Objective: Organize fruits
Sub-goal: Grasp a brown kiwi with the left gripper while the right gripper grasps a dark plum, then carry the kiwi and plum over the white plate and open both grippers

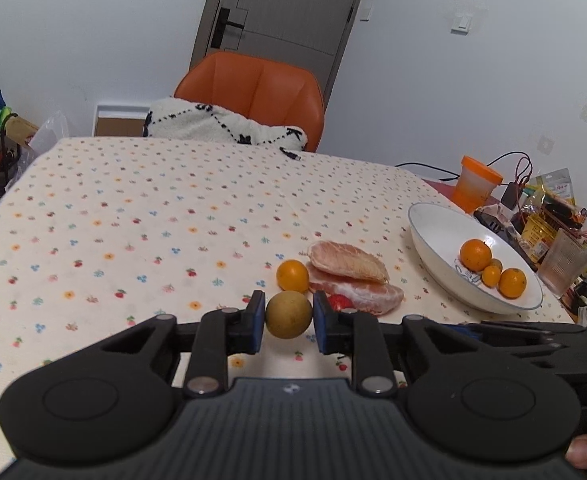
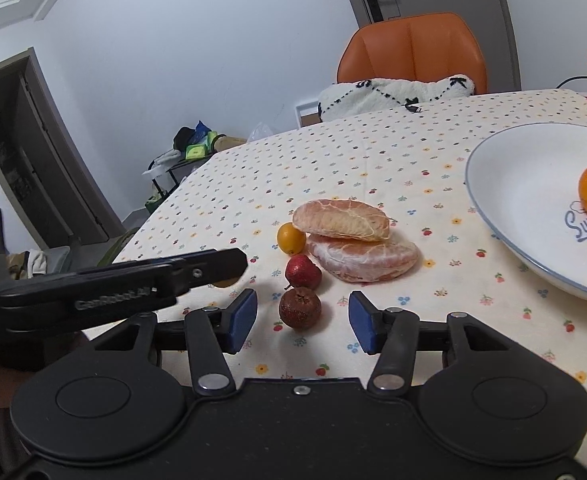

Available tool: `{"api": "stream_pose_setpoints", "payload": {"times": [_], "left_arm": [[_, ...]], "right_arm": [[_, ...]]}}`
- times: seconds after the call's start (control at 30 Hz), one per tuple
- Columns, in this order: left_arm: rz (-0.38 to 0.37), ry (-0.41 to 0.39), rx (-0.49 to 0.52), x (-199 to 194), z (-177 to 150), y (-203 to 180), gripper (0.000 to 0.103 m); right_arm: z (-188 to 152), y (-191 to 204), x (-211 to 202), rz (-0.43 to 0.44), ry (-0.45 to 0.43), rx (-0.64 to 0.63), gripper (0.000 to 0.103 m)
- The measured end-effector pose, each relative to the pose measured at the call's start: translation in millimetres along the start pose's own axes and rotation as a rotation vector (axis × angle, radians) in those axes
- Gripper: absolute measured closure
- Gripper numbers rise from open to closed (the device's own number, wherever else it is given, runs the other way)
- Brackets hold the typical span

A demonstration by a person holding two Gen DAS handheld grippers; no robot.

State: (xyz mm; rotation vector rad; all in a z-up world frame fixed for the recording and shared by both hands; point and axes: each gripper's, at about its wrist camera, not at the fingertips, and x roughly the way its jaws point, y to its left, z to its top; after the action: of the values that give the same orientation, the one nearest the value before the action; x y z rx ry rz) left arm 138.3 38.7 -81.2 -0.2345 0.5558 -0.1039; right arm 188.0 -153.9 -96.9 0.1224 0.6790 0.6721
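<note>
Left tongs [image 1: 288,319] clamped on a round yellow-green fruit [image 1: 288,314], held just above the table [image 1: 133,220] near its front edge. Right tongs [image 2: 302,322] spread wide around a brown wrinkled fruit [image 2: 300,307] resting on the table. Beyond: red fruit [image 2: 302,272], small orange [image 2: 291,238], two peeled pomelo segments [image 2: 349,236]. White bowl [image 1: 437,236] of oranges [image 1: 475,255] by the table's right edge.

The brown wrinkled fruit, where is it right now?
In the right wrist view the brown wrinkled fruit sits on the tablecloth between the open right gripper's fingers, just in front of the small red fruit.
</note>
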Motion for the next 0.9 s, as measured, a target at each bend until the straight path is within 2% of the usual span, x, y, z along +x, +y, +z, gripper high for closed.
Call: {"api": "stream_pose_setpoints", "payload": {"times": [0.17, 0.2, 0.23, 0.27, 0.57, 0.9], "left_arm": [[0.007, -0.012, 0.003, -4, 3, -3, 0.08], [0.008, -0.014, 0.004, -5, 3, -4, 0.08], [0.009, -0.014, 0.006, -5, 3, -4, 0.08], [0.01, -0.015, 0.008, -6, 3, -5, 0.08], [0.018, -0.037, 0.021, -11, 9, -13, 0.08], [-0.012, -0.072, 0.068, -14, 19, -37, 0.08]], "right_arm": [[0, 5, 10, 0.002, 0.016, -0.022, 0.06], [0, 5, 11, 0.001, 0.018, -0.029, 0.064], [1, 6, 13, 0.001, 0.024, -0.032, 0.077], [2, 5, 13, 0.002, 0.031, -0.027, 0.08], [3, 0, -24, 0.017, -0.045, -0.013, 0.08], [14, -19, -73, 0.0, -0.152, 0.011, 0.08]]}}
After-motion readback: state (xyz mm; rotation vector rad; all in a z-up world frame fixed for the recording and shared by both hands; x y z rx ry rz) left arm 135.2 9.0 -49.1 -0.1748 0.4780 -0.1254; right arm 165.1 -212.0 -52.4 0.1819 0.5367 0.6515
